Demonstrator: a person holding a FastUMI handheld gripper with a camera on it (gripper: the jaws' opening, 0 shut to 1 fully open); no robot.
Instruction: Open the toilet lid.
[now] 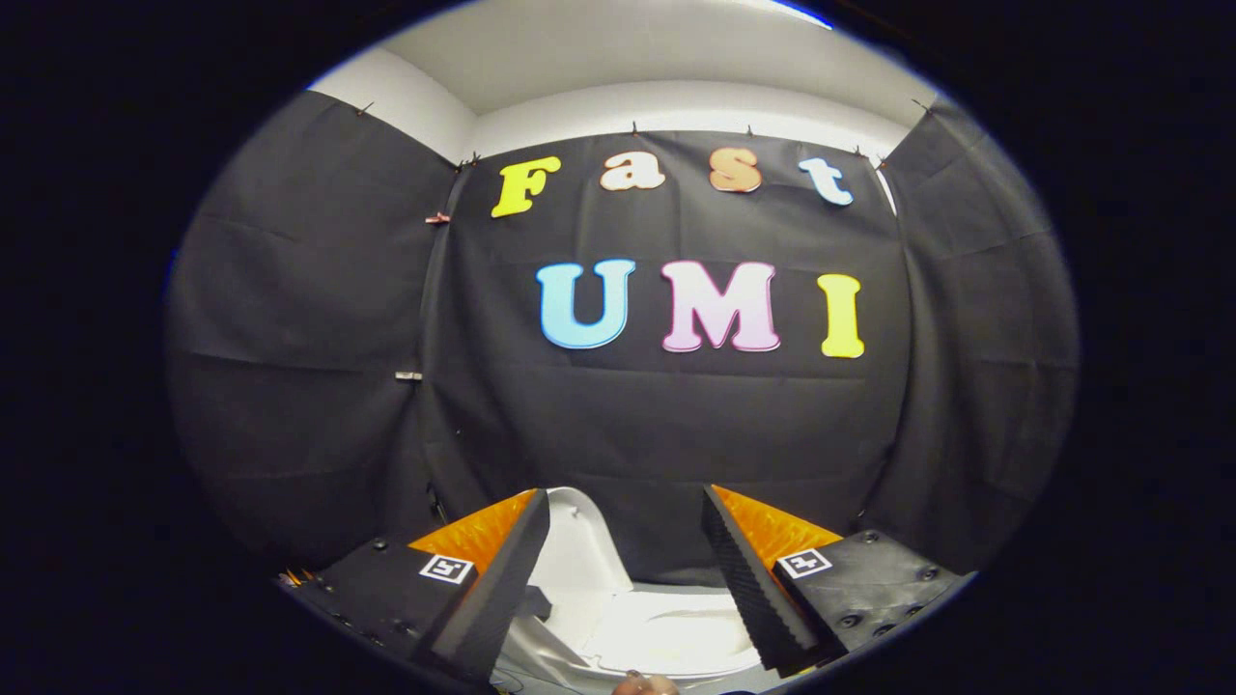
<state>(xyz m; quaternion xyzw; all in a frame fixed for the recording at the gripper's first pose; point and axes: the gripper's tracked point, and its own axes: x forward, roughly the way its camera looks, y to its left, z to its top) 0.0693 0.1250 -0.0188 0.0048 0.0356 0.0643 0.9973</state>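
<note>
Item: glossy white ceramic toilet (579, 550), lid apparently raised. My gripper (626, 507) hangs above, fingers released, grasping nothing, likely clearing it.

Single fisheye view riding on the gripper (626, 510), looking forward along its two fingers, which sit spread apart with nothing between them. Camera faces the booth wall (657, 425) head-on, near it, pitched slightly up to catch ceiling (618, 58). White toilet (618, 618) lies close, low between the fingers.
</note>
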